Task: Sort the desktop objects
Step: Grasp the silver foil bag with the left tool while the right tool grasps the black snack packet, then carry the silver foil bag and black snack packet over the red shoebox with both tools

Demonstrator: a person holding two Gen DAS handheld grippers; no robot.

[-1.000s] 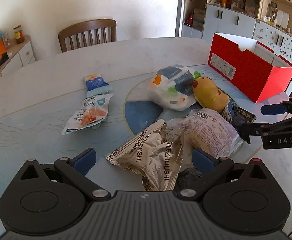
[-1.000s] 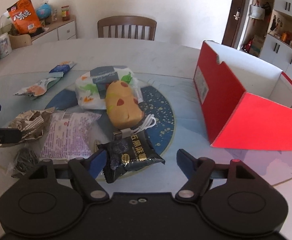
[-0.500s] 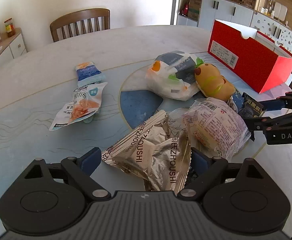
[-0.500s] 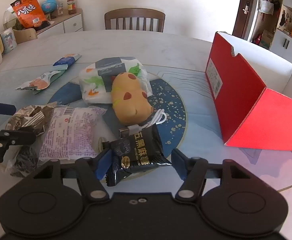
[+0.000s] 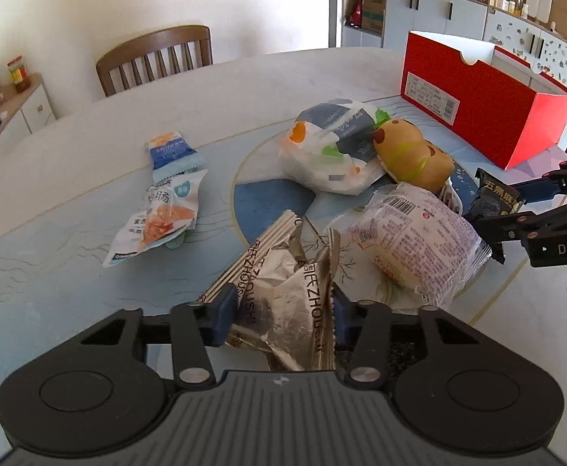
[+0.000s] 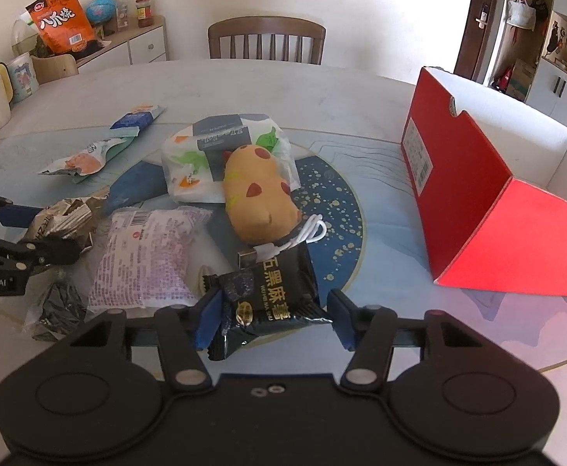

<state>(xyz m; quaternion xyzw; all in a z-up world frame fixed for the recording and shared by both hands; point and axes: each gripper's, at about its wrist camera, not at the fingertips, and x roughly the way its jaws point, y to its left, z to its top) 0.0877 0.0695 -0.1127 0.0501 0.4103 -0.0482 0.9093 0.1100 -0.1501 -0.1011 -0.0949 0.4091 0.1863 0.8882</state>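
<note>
Silver foil packet [image 5: 283, 303] pinched by closing left tool [image 5: 281, 316], right tool [image 6: 273, 320] closing around black packet [image 6: 272, 295]

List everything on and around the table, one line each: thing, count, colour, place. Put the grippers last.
gold foil packet: 1, gold, between left gripper's fingers
black snack packet: 1, black, between right gripper's fingers
pink-print bag: 1, white-pink, centre near
plush toy: 1, yellow, centre
tissue pack: 1, white-grey, behind toy
white cable: 1, by toy
snack sachets: 2, white-blue, left
red box: 1, right
table: 1, pale blue
chair: 1, brown, far side
left gripper: closing on foil packet
right gripper: closing, around black packet
</note>
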